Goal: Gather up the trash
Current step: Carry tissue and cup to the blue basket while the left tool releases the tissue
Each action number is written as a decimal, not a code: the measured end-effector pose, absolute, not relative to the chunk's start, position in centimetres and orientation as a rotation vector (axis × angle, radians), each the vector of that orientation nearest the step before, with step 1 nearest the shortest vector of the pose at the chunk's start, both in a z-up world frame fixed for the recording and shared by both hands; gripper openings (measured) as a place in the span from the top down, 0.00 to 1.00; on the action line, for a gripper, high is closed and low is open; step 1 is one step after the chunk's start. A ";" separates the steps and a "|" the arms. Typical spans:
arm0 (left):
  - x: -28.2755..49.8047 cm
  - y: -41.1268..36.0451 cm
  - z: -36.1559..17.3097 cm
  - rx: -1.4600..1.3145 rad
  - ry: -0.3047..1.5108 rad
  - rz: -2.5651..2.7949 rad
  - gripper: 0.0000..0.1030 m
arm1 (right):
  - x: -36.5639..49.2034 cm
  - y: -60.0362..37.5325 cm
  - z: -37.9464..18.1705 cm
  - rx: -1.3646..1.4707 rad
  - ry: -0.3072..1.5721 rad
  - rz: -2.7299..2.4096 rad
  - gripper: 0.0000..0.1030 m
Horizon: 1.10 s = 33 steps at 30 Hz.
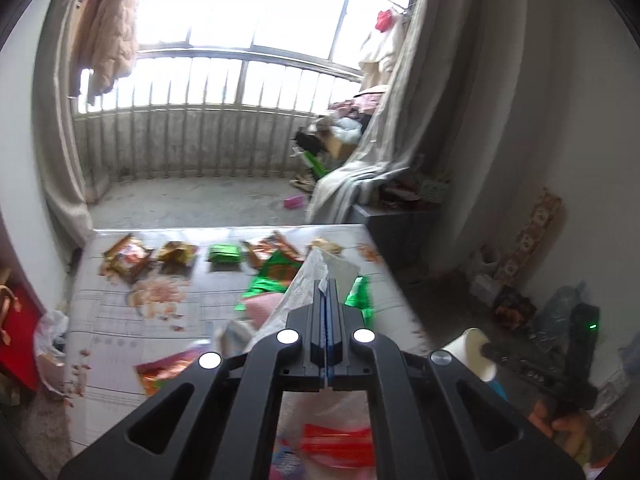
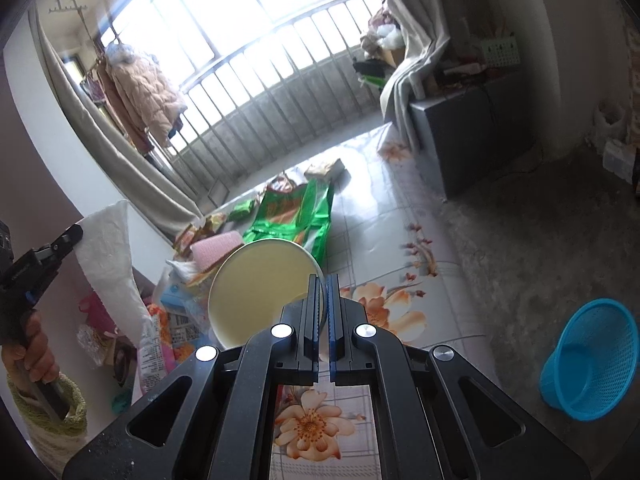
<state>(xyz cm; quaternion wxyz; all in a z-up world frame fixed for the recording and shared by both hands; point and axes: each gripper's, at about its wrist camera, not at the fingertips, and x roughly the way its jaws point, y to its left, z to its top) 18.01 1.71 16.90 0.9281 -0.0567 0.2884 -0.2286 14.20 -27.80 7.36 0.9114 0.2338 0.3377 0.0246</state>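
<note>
Holding a white plastic bag (image 1: 308, 276), the left claw (image 1: 327, 280) is clamped on it. Right claw (image 2: 325, 280) pinches a paper cup (image 2: 260, 288) rim. Snack wrappers (image 1: 128, 258) litter the flowered mat (image 2: 400, 240); a blue basket (image 2: 592, 360) sits nearby.

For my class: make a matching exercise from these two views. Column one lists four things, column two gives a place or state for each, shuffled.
Things
1. paper cup
2. white bag
3. blue basket
4. large green wrapper

Places
A. lying flat on the flowered table cover
B. pinched by the left gripper
C. on the grey floor
D. rim pinched by the right gripper

Pairs: 1-D, 2-B, 3-C, 4-A
</note>
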 end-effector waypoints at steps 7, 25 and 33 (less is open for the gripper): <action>16.6 -7.5 18.2 -0.117 0.664 -0.718 1.00 | 8.4 -33.3 7.7 0.544 0.619 -0.079 0.98; 13.2 -45.7 6.8 0.113 1.068 -1.230 1.00 | -6.2 -52.1 -5.5 0.901 0.676 -0.618 0.98; 13.3 -55.2 -3.1 0.155 1.223 -1.200 1.00 | -5.8 -58.0 -12.8 1.014 0.730 -0.738 0.98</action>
